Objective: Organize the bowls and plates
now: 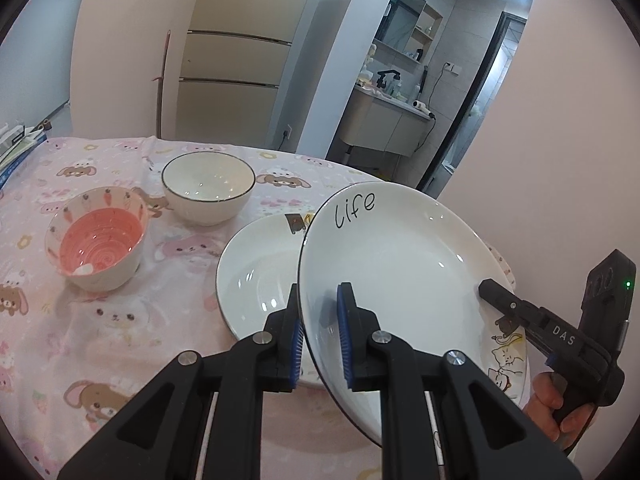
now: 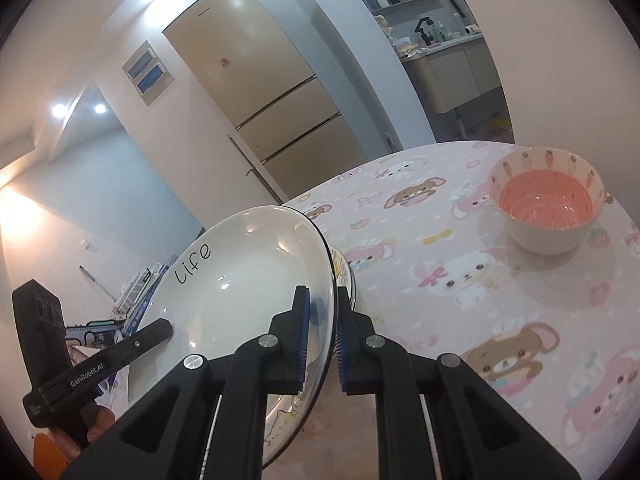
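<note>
A white plate marked "Life" (image 1: 400,256) is held tilted above the table, gripped on opposite rims by both grippers. My left gripper (image 1: 320,336) is shut on its near rim. My right gripper (image 2: 320,332) is shut on the other rim of the same plate (image 2: 248,280), and its finger shows in the left wrist view (image 1: 496,294). Below lies a second white plate (image 1: 256,280), and a plate with cartoon cats (image 1: 506,354) peeks out under the held one. A pink carrot bowl (image 1: 98,236) and a white dark-rimmed bowl (image 1: 208,186) stand further back.
The table wears a pink cartoon-bear cloth (image 1: 100,340). Books or boxes (image 1: 16,140) lie at its far left edge. A beige fridge (image 1: 236,60) stands behind the table. A bathroom vanity (image 1: 384,116) shows at the back right.
</note>
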